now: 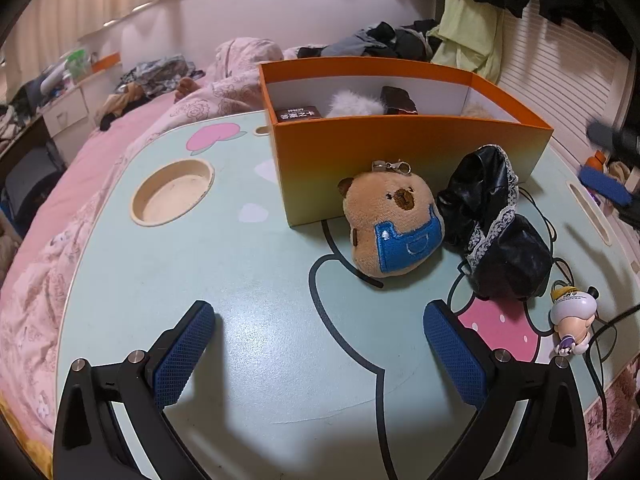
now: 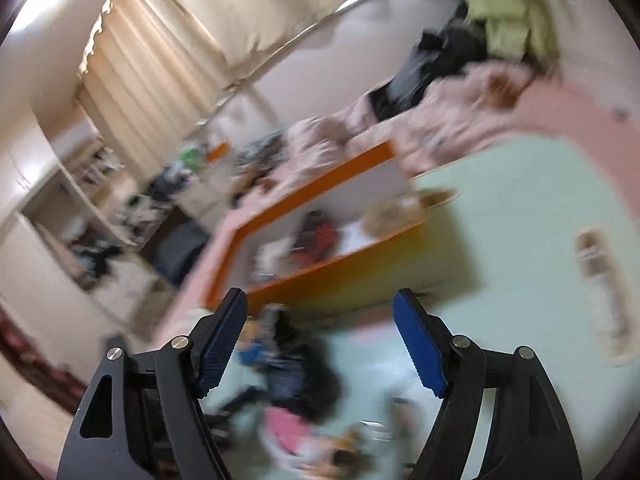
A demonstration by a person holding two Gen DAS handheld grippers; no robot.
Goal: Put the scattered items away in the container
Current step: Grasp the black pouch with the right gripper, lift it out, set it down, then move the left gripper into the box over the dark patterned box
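The pale green tabletop (image 1: 248,280) has plenty of bare room on its left half, broken only by a round cup recess (image 1: 173,192) near the left edge; the bed (image 1: 92,148) shows beyond that edge. The orange box (image 1: 400,152) stands toward the far edge, its long side running left to right, with a dark card box, something white and fluffy and a dark wrapped item already inside. Touching the box's near wall lies a capybara plush (image 1: 394,226), keyring clip pointing up at the box, and just right of it a black lace-trimmed pouch (image 1: 496,232), its length running from the box toward the near right corner. A small white figure (image 1: 572,316) lies close to the right edge. The left gripper (image 1: 320,352) hangs over bare tabletop with its jaws wide apart and nothing between them, the plush ahead and slightly right. The right gripper (image 2: 320,344) is likewise spread wide and empty in a blurred view, above the pouch, the box ahead.
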